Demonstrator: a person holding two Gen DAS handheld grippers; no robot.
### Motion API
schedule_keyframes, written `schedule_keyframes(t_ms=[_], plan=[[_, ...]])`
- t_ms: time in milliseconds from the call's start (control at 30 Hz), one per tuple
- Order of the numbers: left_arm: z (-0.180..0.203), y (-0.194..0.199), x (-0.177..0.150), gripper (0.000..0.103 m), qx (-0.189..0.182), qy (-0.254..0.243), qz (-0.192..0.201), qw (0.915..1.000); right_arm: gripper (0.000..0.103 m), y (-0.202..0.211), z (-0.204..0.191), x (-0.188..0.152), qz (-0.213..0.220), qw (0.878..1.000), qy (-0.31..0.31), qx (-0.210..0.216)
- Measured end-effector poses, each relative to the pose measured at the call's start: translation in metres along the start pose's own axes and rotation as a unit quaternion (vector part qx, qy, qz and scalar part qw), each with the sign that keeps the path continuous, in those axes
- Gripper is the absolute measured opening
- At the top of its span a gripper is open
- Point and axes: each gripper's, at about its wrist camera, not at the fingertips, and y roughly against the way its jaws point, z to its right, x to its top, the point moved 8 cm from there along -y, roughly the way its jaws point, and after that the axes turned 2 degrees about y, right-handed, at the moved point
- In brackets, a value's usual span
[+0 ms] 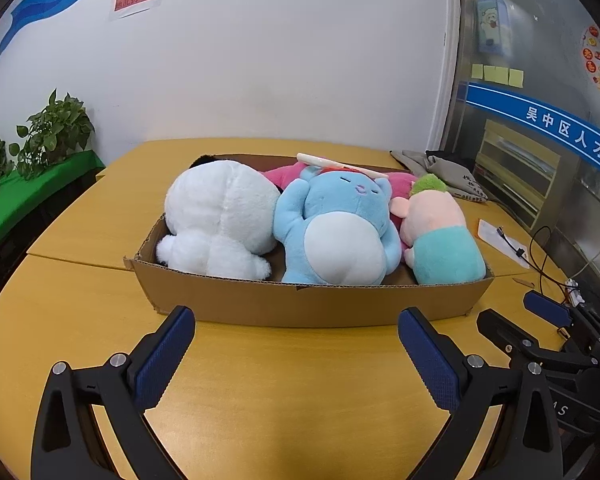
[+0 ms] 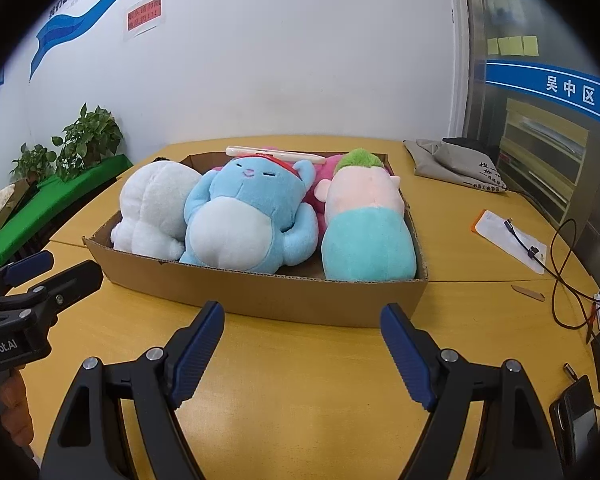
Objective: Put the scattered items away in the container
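A yellow wooden bench [image 1: 260,380] stands against a white wall [image 1: 280,60]. At twelve o'clock from both grippers sits the cardboard box [image 1: 300,300], holding a white plush [image 1: 220,220], a blue plush [image 1: 340,232], a pink plush [image 1: 288,174] beneath, and a green-haired plush [image 1: 440,236]. Potted plants [image 1: 56,128] stand at ten o'clock, a grey cloth bag [image 2: 456,164] at two, cables [image 2: 564,280] at three. The left gripper [image 1: 296,360] and right gripper [image 2: 302,350] hover with fingers released, grasping nothing.

Two near, downward wrist views, shared cardboard box [image 1: 308,300].
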Motion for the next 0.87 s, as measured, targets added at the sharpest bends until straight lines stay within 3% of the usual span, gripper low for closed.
schedule_keyframes(t_ms=[200,867], plan=[[0.002,0.001,-0.003,0.103,0.011,-0.009,-0.002,0.9999,0.08,0.0,-0.001,-0.003,0.0,1.0,-0.002,-0.008],[0.007,-0.006,-0.02,0.103,-0.007,-0.009,-0.033,0.9994,0.08,-0.009,-0.007,-0.011,-0.012,1.0,-0.002,-0.01]])
